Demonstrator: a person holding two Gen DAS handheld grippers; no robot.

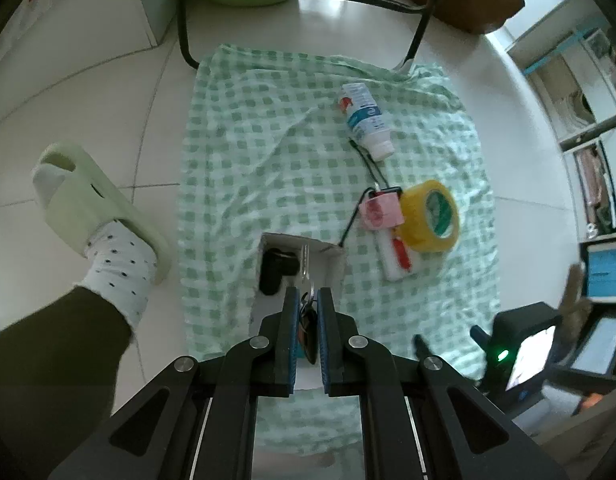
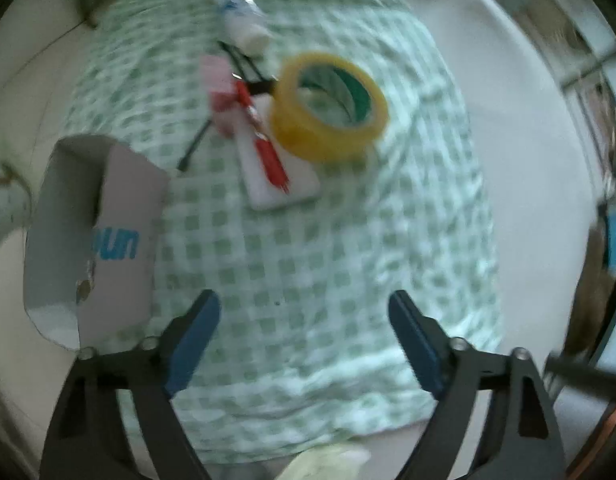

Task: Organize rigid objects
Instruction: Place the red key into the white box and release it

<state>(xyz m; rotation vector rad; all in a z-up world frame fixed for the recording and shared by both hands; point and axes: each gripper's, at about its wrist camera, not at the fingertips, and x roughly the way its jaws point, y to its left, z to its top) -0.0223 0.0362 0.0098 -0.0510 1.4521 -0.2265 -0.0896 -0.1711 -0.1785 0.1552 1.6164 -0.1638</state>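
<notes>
Left fingers nearly closed around seemingly keys; right fingers wide apart.

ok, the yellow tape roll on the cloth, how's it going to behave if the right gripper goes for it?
The tape roll is a rigid ring tilted against the white card, so a nudge would probably drop it flat or start it rolling. Its glossy side looks slippery. The right gripper is wide open, likely wide enough to span it.

I can't ID the dark item btwn the left gripper pads. Right view's motion-blurred; box lettering partly cut.
</notes>
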